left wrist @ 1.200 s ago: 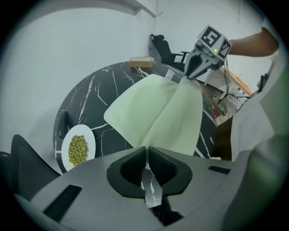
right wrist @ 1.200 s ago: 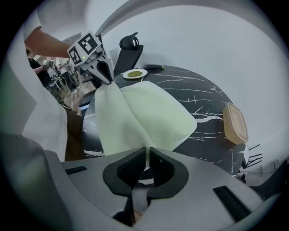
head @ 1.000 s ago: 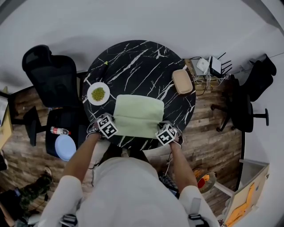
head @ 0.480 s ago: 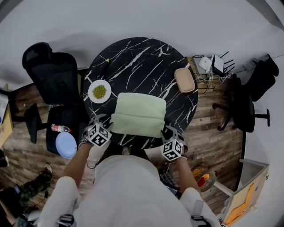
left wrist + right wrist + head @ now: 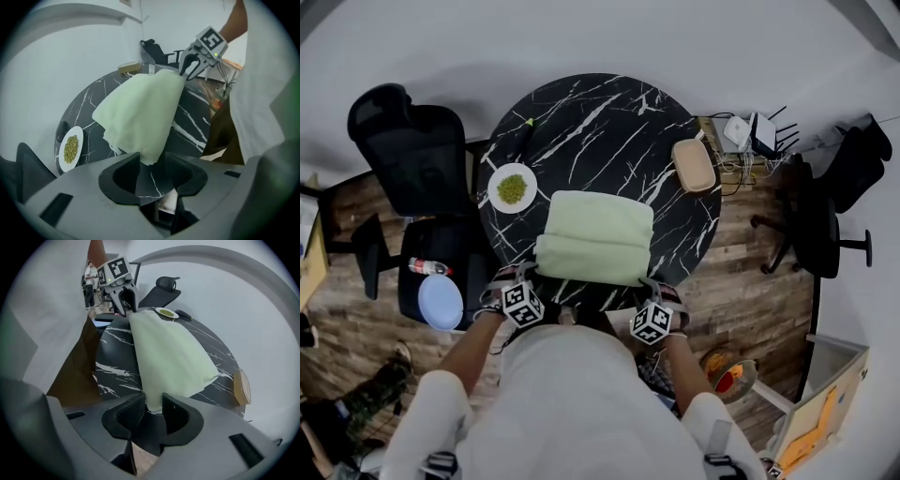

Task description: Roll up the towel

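Towel (image 5: pixel 595 234) lies bunched on the table (image 5: pixel 600 122). You angle your left gripper (image 5: pixel 152 159) and right gripper (image 5: pixel 153 399) steeply down, their spread jaws closing around the towel's near corners.

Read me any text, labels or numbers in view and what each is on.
No readable text anywhere.
Left gripper and right gripper: their cube faces carry black-and-white square marker patterns, no letters; both sets of jaws are closing, with towel corners between them.
Bottle: red label, too small to read.
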Motion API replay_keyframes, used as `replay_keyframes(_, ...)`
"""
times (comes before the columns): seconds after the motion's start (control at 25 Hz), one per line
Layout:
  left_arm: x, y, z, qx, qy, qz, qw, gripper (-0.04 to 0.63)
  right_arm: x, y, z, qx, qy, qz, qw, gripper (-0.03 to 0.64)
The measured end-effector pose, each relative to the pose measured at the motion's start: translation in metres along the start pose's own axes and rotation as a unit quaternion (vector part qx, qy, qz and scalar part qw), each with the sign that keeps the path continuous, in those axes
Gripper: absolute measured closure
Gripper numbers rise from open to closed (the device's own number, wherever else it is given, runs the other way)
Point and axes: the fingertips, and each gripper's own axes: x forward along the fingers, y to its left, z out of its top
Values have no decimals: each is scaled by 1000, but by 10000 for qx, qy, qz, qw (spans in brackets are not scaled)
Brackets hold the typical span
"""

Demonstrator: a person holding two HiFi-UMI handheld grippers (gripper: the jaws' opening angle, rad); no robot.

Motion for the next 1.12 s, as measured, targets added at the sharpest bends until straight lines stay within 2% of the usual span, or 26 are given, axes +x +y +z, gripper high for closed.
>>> replay_keyframes(0.08,8,8,-2,31,128,70,9999,499,8,-2,-3,-31,118,5,9999,529)
replay_keyframes(0.24,11,17,2,-33,153,90,9998,542,13,-4,-1,108,178,-35,9998,579)
replay_keyframes(0.48,-1,8,1,-257,53,-99,9996,569,-2,4,-3,490,111,154,9986,598)
replay_keyframes(0.56,-8,-3,-1,-272,48,-223,9994,571,-12,15,-5,616,118,344,9974,598)
replay_keyframes(0.68,-24,-29,-9,-289,88,-586,9978,571,-33,43,-9,859,189,920,9919,598)
replay_keyframes(0.84,-52,-54,-18,-843,108,-1240,9886,571,-67,64,-7,1231,110,1509,9808,598)
replay_keyframes(0.92,-61,-47,-12,-902,45,-1227,9883,571,-79,55,-1,1484,-78,1492,9776,598)
replay_keyframes(1.12,-73,3,25,-908,-305,-879,9915,571,-89,-3,20,1937,-489,1083,9738,598)
